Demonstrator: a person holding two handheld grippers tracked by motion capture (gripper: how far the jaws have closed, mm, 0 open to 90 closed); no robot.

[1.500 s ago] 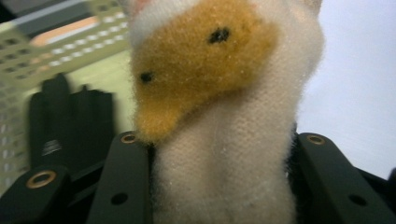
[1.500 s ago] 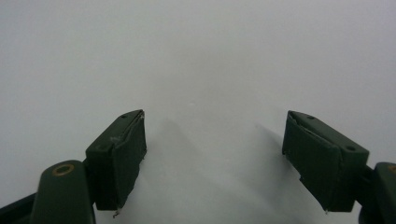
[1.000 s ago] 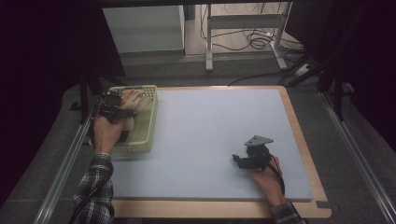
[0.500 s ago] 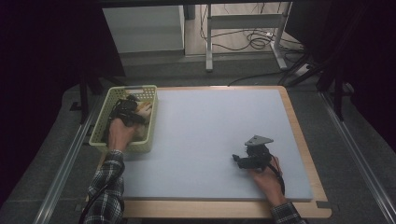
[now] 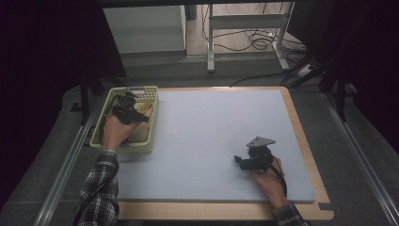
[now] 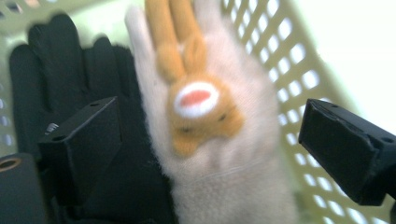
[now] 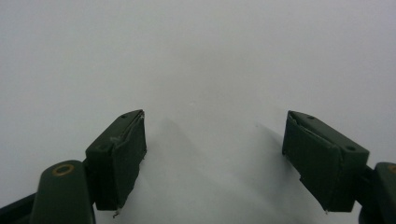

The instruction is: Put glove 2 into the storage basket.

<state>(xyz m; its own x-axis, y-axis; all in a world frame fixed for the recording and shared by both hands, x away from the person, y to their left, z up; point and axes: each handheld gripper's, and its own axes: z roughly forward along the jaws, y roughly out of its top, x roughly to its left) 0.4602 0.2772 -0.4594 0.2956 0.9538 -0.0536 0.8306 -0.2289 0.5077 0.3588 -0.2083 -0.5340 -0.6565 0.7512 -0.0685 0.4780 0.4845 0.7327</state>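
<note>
A pale green plastic basket [image 5: 106, 141] stands at the left edge of the grey mat. In it lies a beige glove [image 6: 233, 177] with an orange rabbit [image 6: 196, 107] sewn on, next to a black glove [image 6: 60, 70]. My left gripper [image 5: 134, 110] hovers just above the basket's contents. Its jaws have just been opening and now stand wide on either side of the beige glove [image 5: 143, 110] without pressing it. My right gripper [image 5: 240, 162] rests low over the mat at the front right, open, with nothing between its fingers [image 7: 119, 154].
The grey mat [image 5: 211, 122] lies on a wooden-edged table [image 5: 308, 155]. Metal rails run along both sides of the table. Behind it stand a white cabinet [image 5: 143, 28] and a metal frame with cables on the floor.
My left gripper shifted a little to the right over the basket and its jaws spread apart, letting go of the beige glove. The right gripper has stayed put.
</note>
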